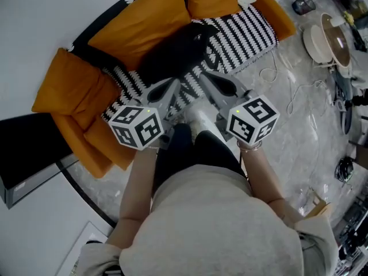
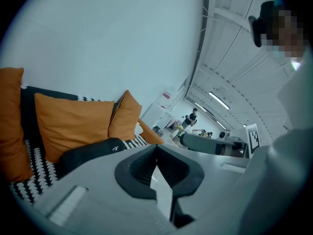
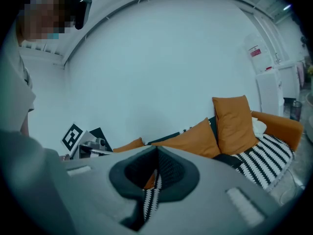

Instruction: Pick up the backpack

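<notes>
The black backpack (image 1: pixel 172 53) lies flat on the striped seat of the sofa (image 1: pixel 253 30), in front of the orange cushions (image 1: pixel 144 22). Both grippers are held side by side just short of the seat's front edge, pointing at the backpack and not touching it. My left gripper (image 1: pixel 171 86) is shut and empty, and so is my right gripper (image 1: pixel 208 78). From the left gripper (image 2: pixel 156 148) the backpack (image 2: pixel 90 153) appears low at the left, beyond the closed tips. Seen from the right gripper (image 3: pixel 156 151), the backpack (image 3: pixel 239 160) lies to the right, partly hidden by the jaw housing.
An orange armrest cushion (image 1: pixel 66 94) flanks the sofa's left end. A low table with bowls (image 1: pixel 328 39) stands at the right, and loose white cables (image 1: pixel 293 91) trail over the floor beside it. A dark panel (image 1: pixel 26 148) lies at the left. Distant people (image 2: pixel 192 119) stand far off.
</notes>
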